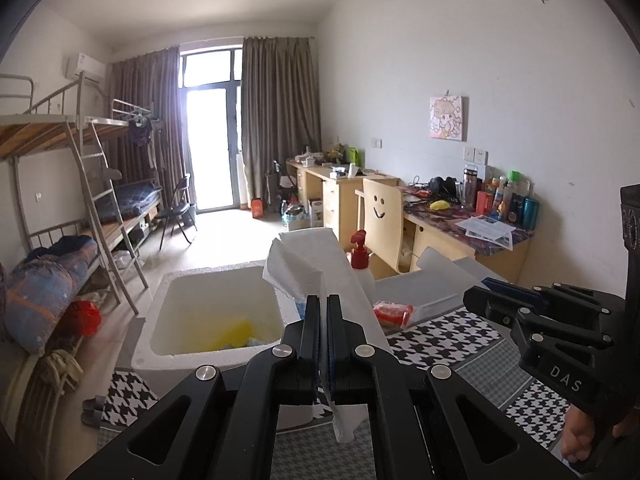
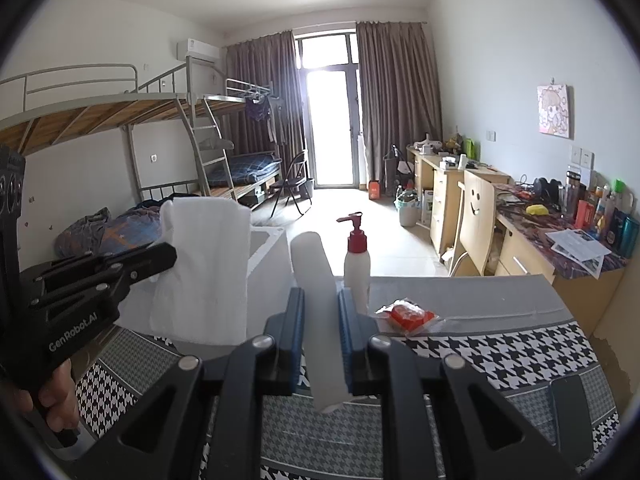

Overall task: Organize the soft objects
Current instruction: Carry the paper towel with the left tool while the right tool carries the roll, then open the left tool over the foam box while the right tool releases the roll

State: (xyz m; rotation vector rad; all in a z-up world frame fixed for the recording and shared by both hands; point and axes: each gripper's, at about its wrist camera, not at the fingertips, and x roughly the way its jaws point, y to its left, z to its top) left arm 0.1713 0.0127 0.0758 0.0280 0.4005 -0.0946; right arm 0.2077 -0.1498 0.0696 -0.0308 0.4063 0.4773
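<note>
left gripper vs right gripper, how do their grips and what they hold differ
The left gripper has its pads pressed nearly together on a thin white paper towel that flops open above them. The right gripper holds its pads visibly apart around a thicker white foam strip that stands stiff between them. Both are shut on a white soft thing, raised above the houndstooth mat.

Foam box (image 1: 176, 354) contents partly hidden behind its wall, desk bottles' (image 2: 608, 216) labels too small to read

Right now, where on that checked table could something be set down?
The checked cloth lies bare right of the red packet, up to a dark flat thing at the table's right edge. Around the pump bottle and foam box, it is crowded.
</note>
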